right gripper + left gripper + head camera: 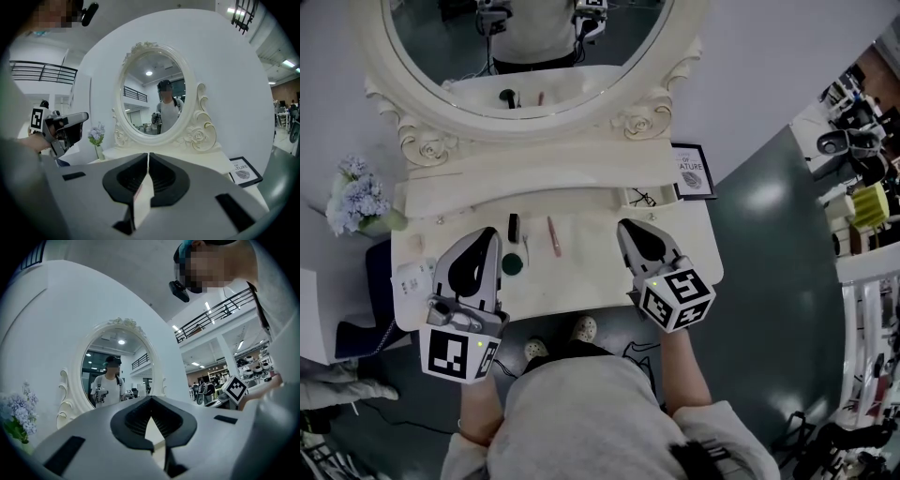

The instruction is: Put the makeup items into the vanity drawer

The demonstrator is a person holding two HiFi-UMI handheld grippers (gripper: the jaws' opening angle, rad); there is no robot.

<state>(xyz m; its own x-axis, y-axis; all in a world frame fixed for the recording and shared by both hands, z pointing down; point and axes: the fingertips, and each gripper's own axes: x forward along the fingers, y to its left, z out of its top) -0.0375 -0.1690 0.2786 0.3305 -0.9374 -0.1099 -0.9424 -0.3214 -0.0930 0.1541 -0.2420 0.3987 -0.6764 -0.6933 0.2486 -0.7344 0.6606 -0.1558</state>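
I am holding both claws low over the cream worktop [591, 277] of the vanity, each clenched on nothing. The left claw [490, 232] is hanging near the left end. The right claw [628, 226] is hanging right of centre, not far from the worktop's rounded right edge. Between them a bare stretch is lying open down to the front edge, and the raised back shelf under the oval mirror [525, 37] is closing off the far side. The makeup items are sitting just beside my left claw's tip, and I am counting three. One black tube [514, 228] is lying with its long axis running away from me toward the mirror. One pink pencil [553, 236], just to its right, is lying much the same way, slightly slanted; I cannot tell which end is the tip. One dark green round pot [513, 264] is resting nearest the front. One small tray [628, 199] is sitting at the back right, one framed card [694, 172] is leaning beyond it, and one bunch of pale flowers [354, 192] is standing off the left end.
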